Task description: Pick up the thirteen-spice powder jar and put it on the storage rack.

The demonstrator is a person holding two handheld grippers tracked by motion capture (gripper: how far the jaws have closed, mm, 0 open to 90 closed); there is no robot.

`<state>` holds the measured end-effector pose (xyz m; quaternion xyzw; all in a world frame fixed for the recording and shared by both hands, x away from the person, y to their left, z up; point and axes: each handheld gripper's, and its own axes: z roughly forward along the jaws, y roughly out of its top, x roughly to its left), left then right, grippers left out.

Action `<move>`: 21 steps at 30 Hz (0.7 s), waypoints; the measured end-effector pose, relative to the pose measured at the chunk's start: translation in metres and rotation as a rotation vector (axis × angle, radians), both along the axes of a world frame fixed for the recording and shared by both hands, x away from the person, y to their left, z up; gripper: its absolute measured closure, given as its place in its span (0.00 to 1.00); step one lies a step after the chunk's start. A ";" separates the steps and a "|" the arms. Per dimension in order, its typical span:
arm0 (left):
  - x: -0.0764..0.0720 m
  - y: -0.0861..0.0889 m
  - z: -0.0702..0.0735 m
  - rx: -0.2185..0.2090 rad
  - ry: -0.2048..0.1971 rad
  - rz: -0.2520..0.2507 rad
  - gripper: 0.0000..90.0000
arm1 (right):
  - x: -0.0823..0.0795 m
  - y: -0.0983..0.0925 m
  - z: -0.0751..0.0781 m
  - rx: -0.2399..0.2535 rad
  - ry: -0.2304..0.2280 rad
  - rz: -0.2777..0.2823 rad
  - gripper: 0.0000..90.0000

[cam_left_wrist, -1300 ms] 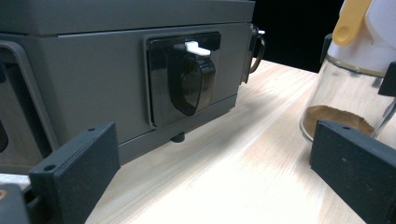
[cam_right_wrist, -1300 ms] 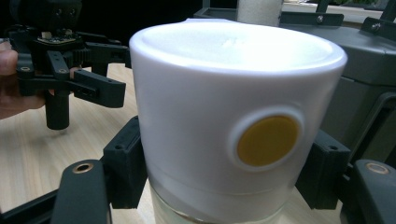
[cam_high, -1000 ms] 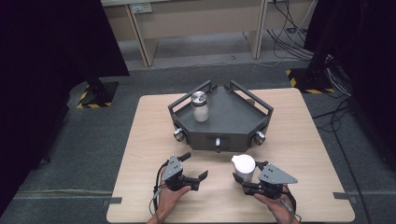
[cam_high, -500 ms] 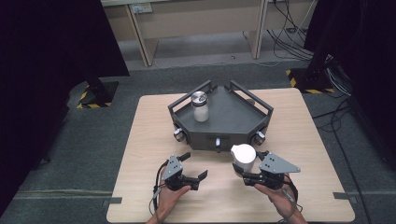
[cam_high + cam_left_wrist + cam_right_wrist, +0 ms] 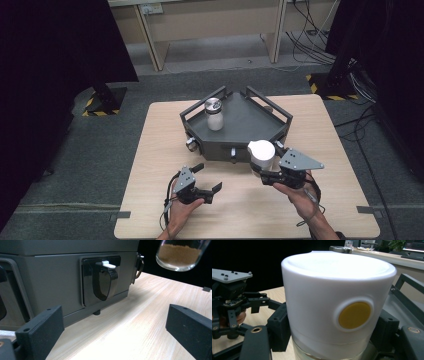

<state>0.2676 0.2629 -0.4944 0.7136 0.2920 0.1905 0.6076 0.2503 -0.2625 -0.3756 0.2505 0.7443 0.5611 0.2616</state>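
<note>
The right hand-held gripper [image 5: 263,173] is clamped on a glass jar with a white lid [image 5: 261,155], its black jaws pressing on the jar just under the lid. In the high view the jar sits upright in the grip, near the front right corner of the dark grey tray [image 5: 280,111] and just above the wooden tabletop [image 5: 160,130]. In the right gripper view the white lid [image 5: 337,300] shows a round yellow spot on its side, and clear glass shows below it. In the left gripper view the jar's glass bottom [image 5: 181,255] hangs clear of the tabletop at the upper right, with brown powder inside.

The left hand-held gripper [image 5: 210,179] rests low over the tabletop in front of the tray, its jaws spread wide with nothing between them; it points at the tray's front wall, where a dark latch with a white tab [image 5: 106,277] sits.

A second jar with a metal lid [image 5: 214,114] stands upright inside the tray, towards its left rear
</note>
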 end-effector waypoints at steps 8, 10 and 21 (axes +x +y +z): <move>0.000 0.001 0.000 -0.003 0.002 0.000 0.02 | 0.012 0.006 0.015 -0.005 0.010 0.011 0.34; 0.000 0.001 0.000 -0.003 0.002 0.000 0.01 | 0.014 0.008 0.019 -0.010 0.005 0.012 0.34; 0.001 0.000 0.000 -0.003 0.005 -0.002 0.02 | 0.026 0.020 0.039 -0.016 0.004 0.017 0.34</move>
